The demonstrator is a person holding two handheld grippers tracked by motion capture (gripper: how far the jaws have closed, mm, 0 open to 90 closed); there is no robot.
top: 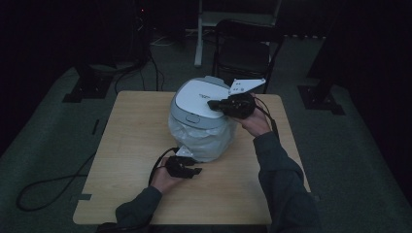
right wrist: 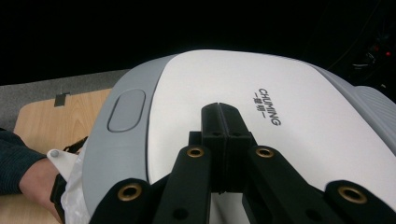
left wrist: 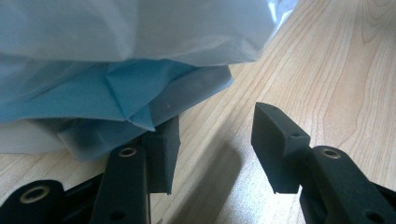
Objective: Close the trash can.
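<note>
Right gripper [right wrist: 223,114] pressed together on bin lid [right wrist: 261,93], left gripper [left wrist: 215,140] spread at bag edge [left wrist: 140,88]

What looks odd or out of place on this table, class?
The white appliance is still swathed in a crumpled plastic bag that bunches around its base, so it sits on folds rather than bare table. Nothing looks spilled or broken.

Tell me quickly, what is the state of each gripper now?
Left gripper: open, holding nothing, fingers beside the plastic bag.
Right gripper: closed, empty, over the bin lid.
</note>
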